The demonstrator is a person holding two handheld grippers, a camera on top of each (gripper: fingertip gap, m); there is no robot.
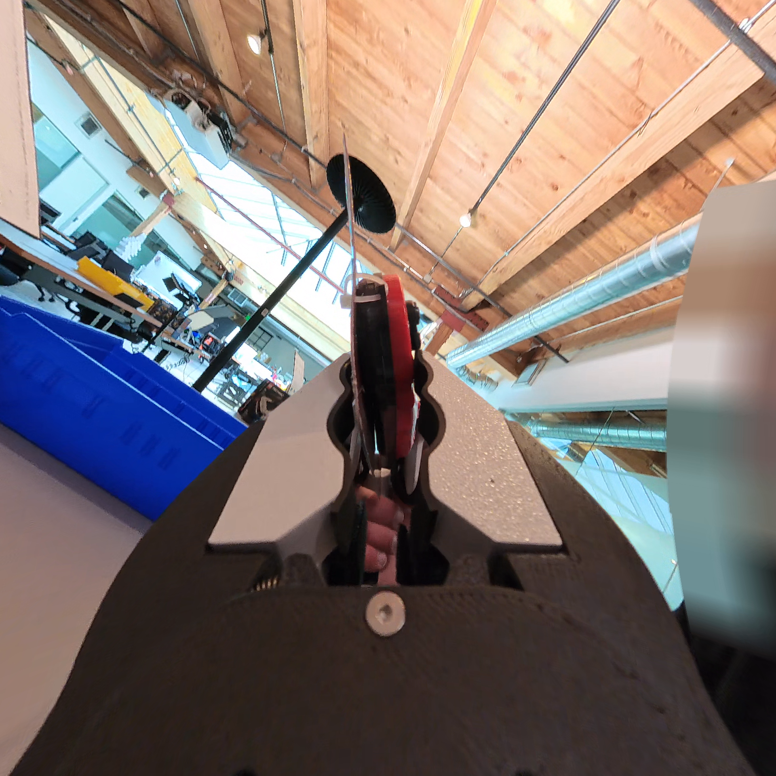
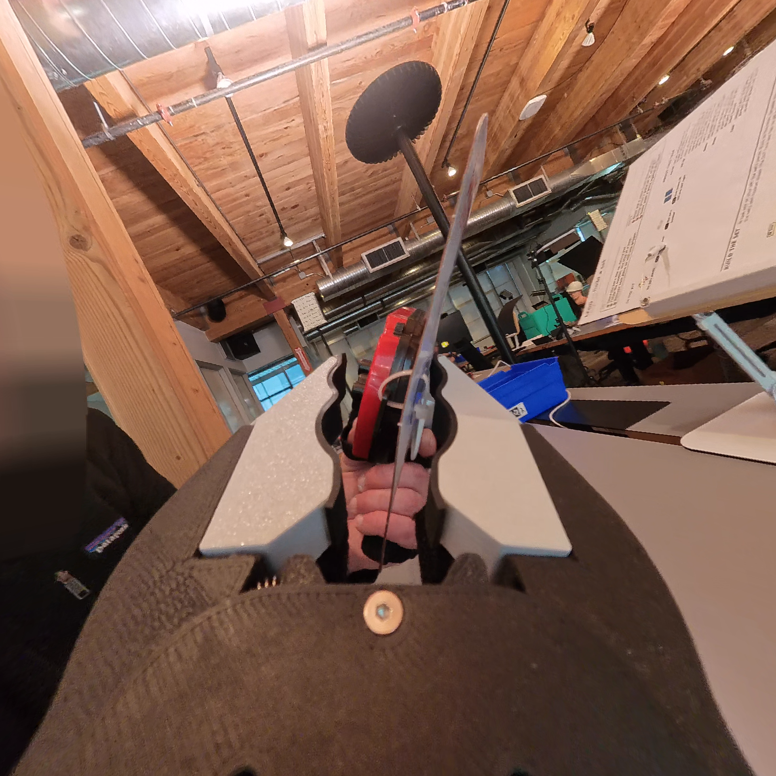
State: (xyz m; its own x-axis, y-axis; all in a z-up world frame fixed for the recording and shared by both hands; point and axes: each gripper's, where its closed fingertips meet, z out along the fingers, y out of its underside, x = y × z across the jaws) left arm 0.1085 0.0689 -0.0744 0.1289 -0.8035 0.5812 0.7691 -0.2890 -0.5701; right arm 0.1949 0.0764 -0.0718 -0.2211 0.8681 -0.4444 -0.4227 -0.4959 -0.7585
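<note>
While both cameras tilt up toward a timber ceiling, we see the same small bundle between each pair of tongs: a red-and-black disc-shaped device (image 1: 394, 361) cinched with a white zip tie (image 2: 397, 392) to a thin flat card (image 2: 451, 268) seen edge-on.

In the left wrist view, our left gripper (image 1: 383, 378) has its grey fingers (image 1: 294, 457) drawn close on either side of the device, which sits at twelve o'clock from the gripper body; we cannot tell whether the tongs actually clamp it or merely frame it. Bare fingertips (image 1: 380, 533) of a hand show low in the gap.

In the right wrist view, our right gripper (image 2: 388, 373) stands with a wider gap; a hand (image 2: 386, 504) inside that gap holds the device and card, and neither finger clearly touches them, so the tongs look released.

Behind the device, at twelve o'clock, a black pole with a ribbed round disc on top (image 2: 392, 111) rises toward the ceiling. A blue plastic bin (image 1: 96, 403) lies at nine o'clock in the left view; in the right view it sits at three o'clock on a grey table (image 2: 655, 525). A printed sheet on a tilted stand (image 2: 688, 201) fills the two o'clock corner.
</note>
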